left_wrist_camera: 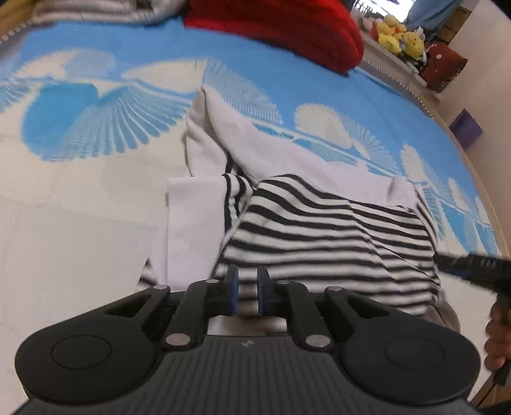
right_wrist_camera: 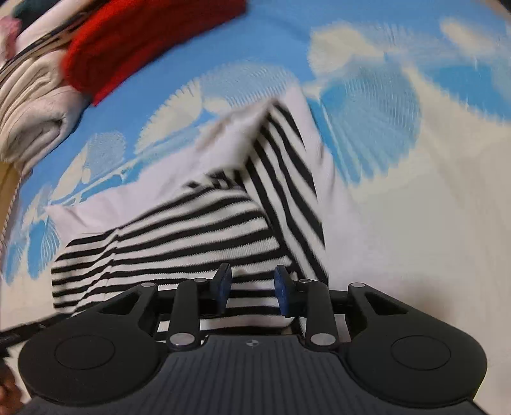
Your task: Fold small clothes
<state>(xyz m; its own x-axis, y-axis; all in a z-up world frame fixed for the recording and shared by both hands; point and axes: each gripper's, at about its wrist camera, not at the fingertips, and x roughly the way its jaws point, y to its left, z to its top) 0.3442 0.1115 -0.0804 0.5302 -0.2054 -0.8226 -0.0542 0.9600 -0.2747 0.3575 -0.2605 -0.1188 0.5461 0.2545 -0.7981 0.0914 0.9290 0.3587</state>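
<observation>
The bed sheet, blue with white fan shapes, fills both views and carries everything else. On it, centre to lower right in the left wrist view and centre to lower left in the right wrist view, lies the one garment being folded: a striped top, black and white with plain white parts showing where it is turned over. Its long axis runs from the bottom edge of each frame up and away toward the middle, so the near hem sits right at both tools and the far end tapers off toward the upper centre.

That is what the coming move turns on: the cloth lies straight ahead of and under both pairs of fingers, the left gripper over the near left part and the right gripper over the near right part, about equally close (I would judge neither arm has the advantage).

The left gripper's pads stand a narrow gap apart with striped cloth showing between them; whether they pinch it I cannot tell. The right gripper's pads stand clearly apart, released, with the stripes beneath.

Counted: one striped top, two grippers, one red garment at the top, one pale folded bundle at upper left, and a cluster of yellow plush toys, upper right.
</observation>
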